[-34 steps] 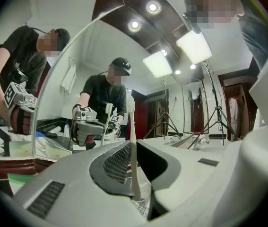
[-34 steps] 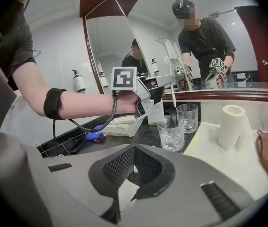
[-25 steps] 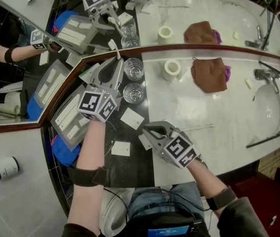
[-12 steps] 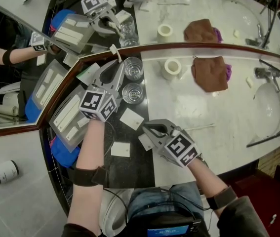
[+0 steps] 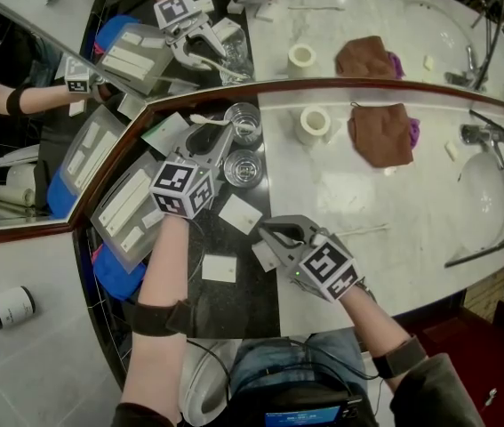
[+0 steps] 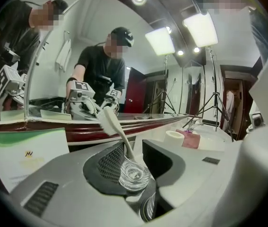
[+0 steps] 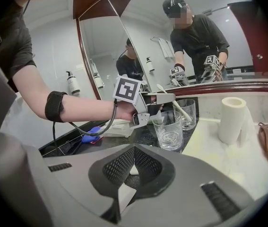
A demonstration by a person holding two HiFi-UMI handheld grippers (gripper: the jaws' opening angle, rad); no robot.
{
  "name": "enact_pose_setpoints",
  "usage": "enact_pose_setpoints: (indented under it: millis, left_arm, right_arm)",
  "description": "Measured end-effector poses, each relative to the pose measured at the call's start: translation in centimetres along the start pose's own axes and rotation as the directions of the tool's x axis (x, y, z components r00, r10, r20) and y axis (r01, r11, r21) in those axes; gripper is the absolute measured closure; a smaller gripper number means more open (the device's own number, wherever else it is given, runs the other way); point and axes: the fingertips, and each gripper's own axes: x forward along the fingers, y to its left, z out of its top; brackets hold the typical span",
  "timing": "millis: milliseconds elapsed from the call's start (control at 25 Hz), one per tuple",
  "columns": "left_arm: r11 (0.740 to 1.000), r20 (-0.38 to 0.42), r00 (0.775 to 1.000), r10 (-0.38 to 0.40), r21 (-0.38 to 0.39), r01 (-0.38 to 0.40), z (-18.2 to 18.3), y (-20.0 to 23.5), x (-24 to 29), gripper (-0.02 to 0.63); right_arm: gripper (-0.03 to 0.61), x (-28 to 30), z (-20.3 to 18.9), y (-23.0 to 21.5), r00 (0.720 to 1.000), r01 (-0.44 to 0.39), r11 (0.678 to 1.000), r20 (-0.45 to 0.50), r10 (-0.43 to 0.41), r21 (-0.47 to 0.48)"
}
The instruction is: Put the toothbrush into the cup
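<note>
between just-opened left gripper: toothbrush, cup

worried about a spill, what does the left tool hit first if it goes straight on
Likely the glass cup holding the toothbrush; it stands between the left tool's jaws, which have just been opening.

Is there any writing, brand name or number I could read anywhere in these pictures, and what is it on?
Nothing here reads clearly as words or numbers.
Green-and-white card: a small logo and faint print, too blurred to read.
White bottle: its label is too small to read.
Left marker cube and right marker cube: black-and-white square patterns, not words.
</note>
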Motion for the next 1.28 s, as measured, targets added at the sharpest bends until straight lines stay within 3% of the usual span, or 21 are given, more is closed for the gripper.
enact_pose_setpoints:
  millis: [520,840,960,1040,1280]
  left_arm:
    - [1.0,-0.064,0.998,0.028,-0.005,-0.028,-0.9,0.1,-0.8,0.463]
    - [0.993,-0.148,0.985,0.093,-0.053,-0.102,-1.3,-1.1,-6.1,0.463]
    - [0.986,-0.153,0.978,0.14,-0.071,-0.152,-0.7,-2.3,-9.0,0.517]
    - [0.979,-0.143,0.973,0.179,-0.07,-0.19,0.2,-3.1,-10.9,0.607]
    - [0.973,-0.109,0.972,0.208,-0.078,-0.217,3.2,-7.3,-15.3,0.611]
  right_arm:
    - [0.576,-0.6,0.0,0.5,1.0,0.006,1.0,0.01,-0.006,0.011]
    - [0.576,-3.8,1.4,1.6,0.999,0.034,0.999,0.026,-0.034,-0.003]
    - [0.575,-5.9,1.8,1.8,0.998,0.055,0.998,0.031,-0.055,-0.011]
    - [0.575,-7.4,2.2,1.6,0.997,0.075,0.997,0.037,-0.075,-0.019]
    - [0.575,-12.7,3.3,0.5,0.986,0.151,0.988,0.077,-0.148,-0.03]
